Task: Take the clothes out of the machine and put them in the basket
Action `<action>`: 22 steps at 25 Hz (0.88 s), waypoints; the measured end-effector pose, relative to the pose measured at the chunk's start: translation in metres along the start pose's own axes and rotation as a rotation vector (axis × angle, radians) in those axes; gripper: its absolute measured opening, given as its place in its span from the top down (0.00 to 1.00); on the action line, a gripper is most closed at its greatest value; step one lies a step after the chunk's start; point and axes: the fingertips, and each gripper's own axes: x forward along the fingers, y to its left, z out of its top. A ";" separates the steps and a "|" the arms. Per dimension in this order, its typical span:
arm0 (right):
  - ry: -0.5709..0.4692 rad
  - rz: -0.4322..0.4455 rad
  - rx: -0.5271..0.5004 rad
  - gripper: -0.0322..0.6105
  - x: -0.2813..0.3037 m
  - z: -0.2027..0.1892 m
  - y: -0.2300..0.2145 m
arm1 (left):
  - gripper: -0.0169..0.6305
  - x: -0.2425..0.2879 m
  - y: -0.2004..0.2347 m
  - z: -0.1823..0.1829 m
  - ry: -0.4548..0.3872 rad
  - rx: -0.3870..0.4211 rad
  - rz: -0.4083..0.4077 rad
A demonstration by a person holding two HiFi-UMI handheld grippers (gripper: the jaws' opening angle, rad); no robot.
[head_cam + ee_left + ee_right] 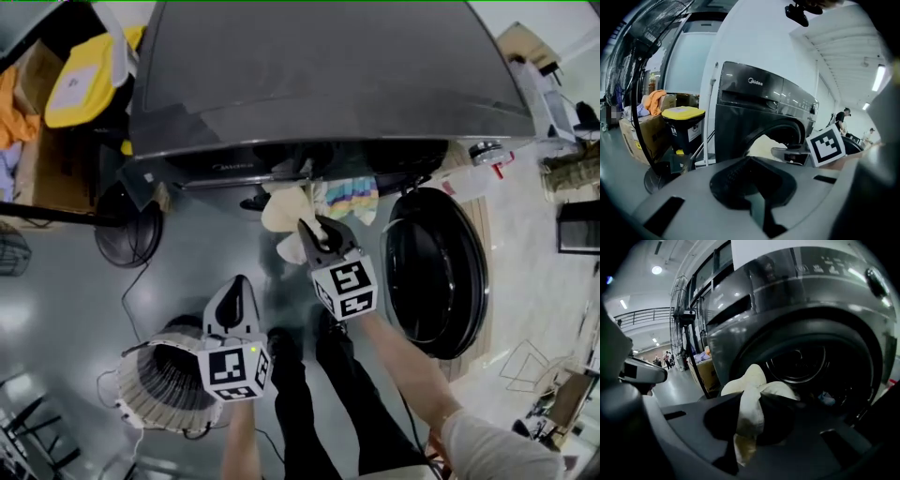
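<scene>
The dark grey washing machine stands with its round door swung open to the right. My right gripper is in front of the drum opening, shut on a cream cloth that hangs from its jaws; in the right gripper view the cream cloth is pinched between the jaws, before the dark drum. A pastel striped garment hangs at the drum's mouth. My left gripper is lower left, shut and empty, above the ribbed white basket on the floor.
A standing fan is left of the machine. Behind it are a yellow-lidded bin and a cardboard box with orange cloth. The person's dark legs stand between basket and door. People are far off in the hall.
</scene>
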 end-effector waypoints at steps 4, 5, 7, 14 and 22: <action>-0.019 0.010 -0.015 0.85 -0.045 0.034 0.008 | 0.95 -0.024 -0.015 0.025 0.005 -0.007 0.013; -0.021 0.006 -0.008 0.85 -0.056 0.043 0.008 | 0.95 -0.032 -0.018 0.032 0.005 -0.009 0.016; -0.026 -0.003 0.007 0.85 -0.080 0.061 0.006 | 0.95 -0.046 -0.026 0.051 0.000 -0.010 0.021; -0.097 -0.006 0.012 0.85 -0.157 0.147 -0.004 | 0.95 -0.087 -0.055 0.141 -0.080 0.023 0.047; -0.190 0.046 -0.037 0.85 -0.259 0.239 0.018 | 0.95 -0.153 -0.087 0.221 -0.160 0.032 0.105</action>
